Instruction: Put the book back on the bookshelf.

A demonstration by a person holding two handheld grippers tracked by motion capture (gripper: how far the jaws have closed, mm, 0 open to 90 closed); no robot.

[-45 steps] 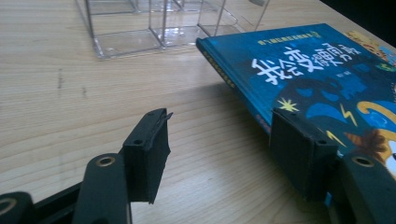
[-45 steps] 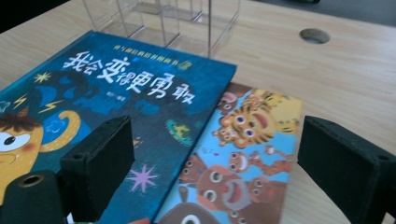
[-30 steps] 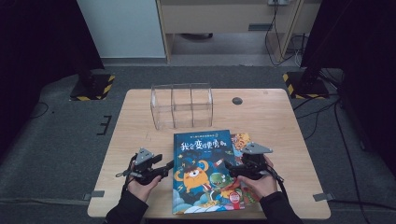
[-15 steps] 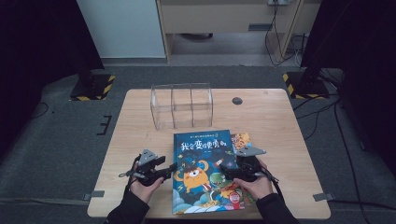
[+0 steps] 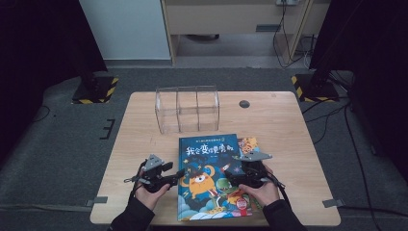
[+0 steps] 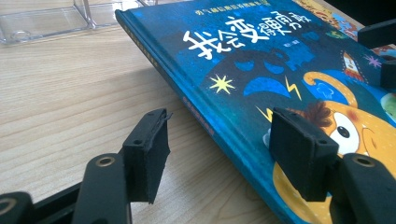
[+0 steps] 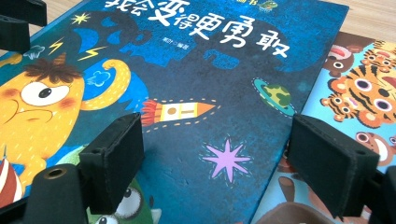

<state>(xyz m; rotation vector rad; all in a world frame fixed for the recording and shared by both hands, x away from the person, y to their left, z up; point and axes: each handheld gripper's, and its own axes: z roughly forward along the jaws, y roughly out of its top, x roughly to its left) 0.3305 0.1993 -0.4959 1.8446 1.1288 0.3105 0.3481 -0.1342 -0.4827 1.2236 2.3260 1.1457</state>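
Lying flat on the desk (image 5: 144, 120), the blue picture book (image 5: 211, 163) with an orange monster sits between both grippers, left gripper (image 6: 215, 154) and right gripper (image 7: 215, 163) jaws open, straddling its edges, the right's having just narrowed.

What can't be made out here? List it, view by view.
- High view: most of the lower book lies under the blue book; just a corner shows.
- Left gripper view: the clear organizer is cut off by the top edge.
- Right gripper view: the lower book's tiger cover runs off the right edge.
- High view: the small dark round thing on the table is too small to identify.
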